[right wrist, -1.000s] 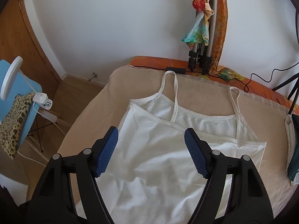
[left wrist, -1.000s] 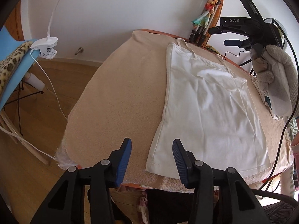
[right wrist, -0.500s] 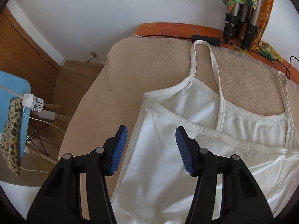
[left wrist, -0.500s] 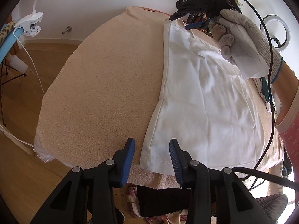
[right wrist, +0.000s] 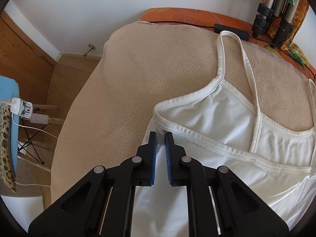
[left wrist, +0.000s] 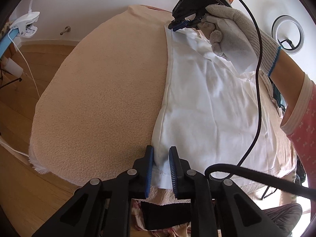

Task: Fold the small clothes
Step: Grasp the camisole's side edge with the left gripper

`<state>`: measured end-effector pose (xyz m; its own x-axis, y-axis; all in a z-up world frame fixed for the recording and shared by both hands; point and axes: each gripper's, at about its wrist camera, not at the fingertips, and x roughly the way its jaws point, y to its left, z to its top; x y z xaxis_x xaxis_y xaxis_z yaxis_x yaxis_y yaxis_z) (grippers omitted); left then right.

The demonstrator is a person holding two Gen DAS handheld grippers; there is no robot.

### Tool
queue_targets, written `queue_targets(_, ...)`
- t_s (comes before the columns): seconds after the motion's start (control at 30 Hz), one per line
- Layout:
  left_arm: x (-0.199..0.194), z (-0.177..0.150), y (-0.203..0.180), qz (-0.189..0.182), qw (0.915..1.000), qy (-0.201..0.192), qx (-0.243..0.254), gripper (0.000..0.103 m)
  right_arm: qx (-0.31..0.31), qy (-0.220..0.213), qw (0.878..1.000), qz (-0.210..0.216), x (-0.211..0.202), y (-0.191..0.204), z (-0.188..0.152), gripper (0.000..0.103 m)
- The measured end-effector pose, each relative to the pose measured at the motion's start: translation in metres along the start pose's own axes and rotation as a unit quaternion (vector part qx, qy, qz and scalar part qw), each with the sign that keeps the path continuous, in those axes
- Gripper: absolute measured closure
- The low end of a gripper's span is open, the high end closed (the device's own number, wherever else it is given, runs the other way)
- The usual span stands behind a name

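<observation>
A white strappy camisole (left wrist: 207, 98) lies flat on the beige towel-covered table (left wrist: 98, 98). My left gripper (left wrist: 161, 152) is at the near left hem corner, its jaws closing with the hem cloth bunched between the blue pads. In the right wrist view the camisole (right wrist: 217, 122) shows its straps and neckline. My right gripper (right wrist: 160, 136) sits at the left side seam just under the armhole, jaws closing with the edge pinched between them. From the left wrist view the right gripper (left wrist: 178, 26) is at the far corner, held by a gloved hand (left wrist: 233, 29).
Tripod legs (right wrist: 276, 25) and a black power adapter (right wrist: 231, 29) stand at the table's far edge. A blue chair with a leopard cloth (right wrist: 7, 138) is off to the left over the wooden floor. A black cable (left wrist: 256, 79) hangs over the camisole. A ring light (left wrist: 287, 37) is at the right.
Both grippers came down onto the camisole and their jaws narrowed from wide apart onto its left edge. The right gripper travelled to the upper left corner; the left settled on the hem corner.
</observation>
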<state>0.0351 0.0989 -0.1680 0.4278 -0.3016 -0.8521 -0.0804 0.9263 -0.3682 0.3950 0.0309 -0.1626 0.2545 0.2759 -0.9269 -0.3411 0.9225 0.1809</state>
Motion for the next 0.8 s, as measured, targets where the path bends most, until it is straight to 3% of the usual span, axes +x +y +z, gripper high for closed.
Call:
queue_targets(0.17, -0.005, -0.001, -0.007, -0.014, 0.9998, -0.007, 0.008, 0.100, 0.005, -0.016, 1.000, 0.011, -0.009, -0.008, 0.000, 0.099)
queue_targets(0.5, -0.026, -0.006, -0.034, -0.021, 0.9975, -0.043, 0.052, 0.102, 0.016, -0.054, 0.998, 0.037, -0.048, -0.023, -0.001, 0.099)
queue_targets(0.8, -0.026, -0.005, -0.082, -0.047, 0.9929, -0.043, 0.100, 0.102, 0.023, -0.083, 0.996, 0.024, -0.093, -0.062, -0.020, 0.099)
